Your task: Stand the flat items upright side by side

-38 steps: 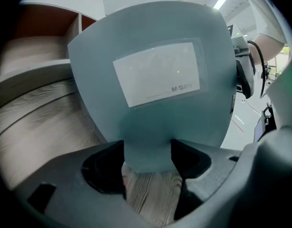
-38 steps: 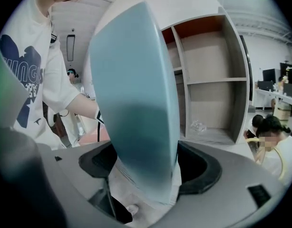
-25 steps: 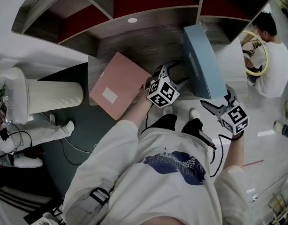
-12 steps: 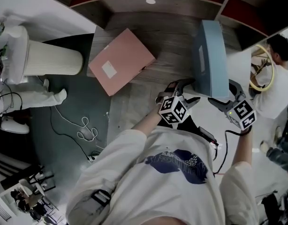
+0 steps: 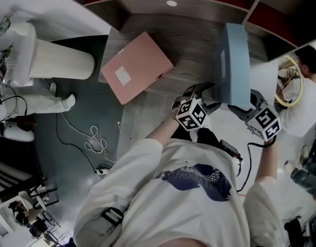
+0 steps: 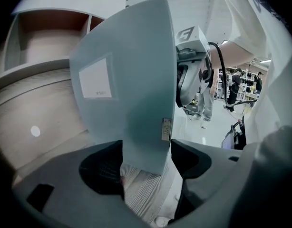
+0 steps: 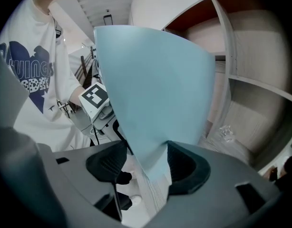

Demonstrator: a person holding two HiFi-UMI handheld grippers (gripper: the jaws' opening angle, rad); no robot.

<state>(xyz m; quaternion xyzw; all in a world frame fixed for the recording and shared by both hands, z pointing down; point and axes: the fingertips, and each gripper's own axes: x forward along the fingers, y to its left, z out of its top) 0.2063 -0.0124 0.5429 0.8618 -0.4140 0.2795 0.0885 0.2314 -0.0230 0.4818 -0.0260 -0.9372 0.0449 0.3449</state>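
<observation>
Wooden shelving with red-backed compartments curves round the far side of a grey-wood counter, with dark floor to the left and pale floor to the right. On that counter, the blue folder stands upright at the right end, below a shelf divider, and both tools hold its near lower corner. The pink folder lies flat on its face, turned at an angle, well apart to the left. By my reading the job is about half done: one folder is up but not yet let go, and the pink one has still to be raised and set beside it. The left gripper has its jaws closed on the blue folder's corner, which fills the gap between them in its own view. The right gripper has just been closing its jaws, and the same folder sits between them, apparently pressed on both faces. Open room looks good: bare wood runs between the two folders, so the pink one could stand on the blue one's left. The tight spots are the counter's front edge, which the blue folder's corner seems to stand close to in the left gripper view, and the divider just behind it. A tall folder so near an edge may tip once released.
</observation>
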